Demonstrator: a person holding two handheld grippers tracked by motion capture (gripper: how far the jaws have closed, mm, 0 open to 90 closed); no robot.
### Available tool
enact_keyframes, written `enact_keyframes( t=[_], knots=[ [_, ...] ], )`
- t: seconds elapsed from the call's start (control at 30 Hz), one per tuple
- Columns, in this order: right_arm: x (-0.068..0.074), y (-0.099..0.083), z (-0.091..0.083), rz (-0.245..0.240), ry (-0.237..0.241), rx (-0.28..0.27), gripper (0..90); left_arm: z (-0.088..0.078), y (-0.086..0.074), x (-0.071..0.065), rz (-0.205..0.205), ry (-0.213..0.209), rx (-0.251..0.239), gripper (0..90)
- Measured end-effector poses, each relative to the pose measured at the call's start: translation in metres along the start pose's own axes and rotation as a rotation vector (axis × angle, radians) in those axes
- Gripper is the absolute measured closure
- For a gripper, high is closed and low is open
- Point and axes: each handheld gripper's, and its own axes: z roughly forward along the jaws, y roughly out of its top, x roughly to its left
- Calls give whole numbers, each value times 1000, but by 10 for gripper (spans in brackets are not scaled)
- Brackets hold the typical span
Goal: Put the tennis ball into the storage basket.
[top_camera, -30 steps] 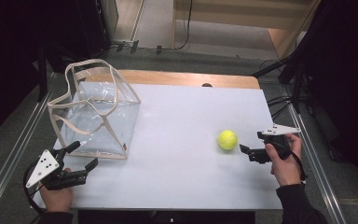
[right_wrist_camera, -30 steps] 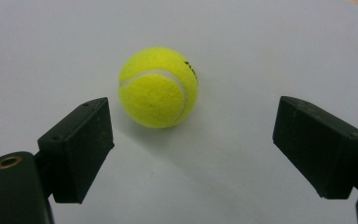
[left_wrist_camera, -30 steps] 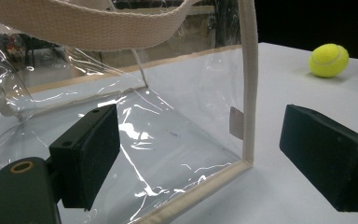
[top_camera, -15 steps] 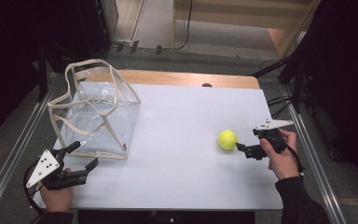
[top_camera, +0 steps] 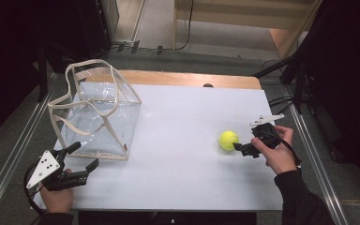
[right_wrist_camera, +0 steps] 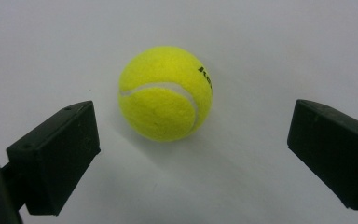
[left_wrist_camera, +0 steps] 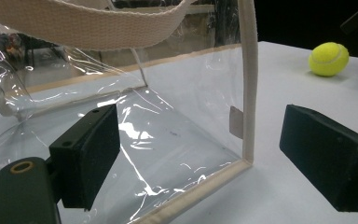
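My right tongs have just been opening and now stand spread wide, with the yellow felt tennis ball lying on the white worktop just ahead of them, not yet gripped. They moved closer to it than a second ago, so I judge the grasp comes next. My left tongs wait spread at the near left, by the clear plastic bag with beige straps.

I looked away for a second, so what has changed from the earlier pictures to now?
The right gripper has crept in toward the tennis ball, and its jaws have just been opening; they stand apart short of the ball, not touching it. The ball, the clear bag and the open left gripper kept their places.
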Motion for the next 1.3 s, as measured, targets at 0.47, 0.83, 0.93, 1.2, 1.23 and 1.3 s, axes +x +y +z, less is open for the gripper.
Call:
enact_keyframes(
  t=[0.47, 0.83, 0.93, 1.2, 1.23, 1.3],
  knots=[
    [2, 14, 15, -1, 14, 68, 11, 0, 0, 0, -1, -1, 2, 128],
    [7, 20, 32, 21, 28, 133, 54, 0, 0, 0, -5, -4, -5, 128],
    [9, 21, 35, 24, 28, 145, 59, 0, 0, 0, -6, -4, -5, 128],
    [16, 25, 48, 46, 42, 199, 124, 0, 0, 0, -6, -5, -4, 128],
    [15, 25, 50, 49, 33, 202, 134, 0, 0, 0, -4, -5, -3, 128],
    [16, 26, 52, 62, 24, 207, 150, 0, 0, 0, -6, -5, -5, 128]
  ],
)
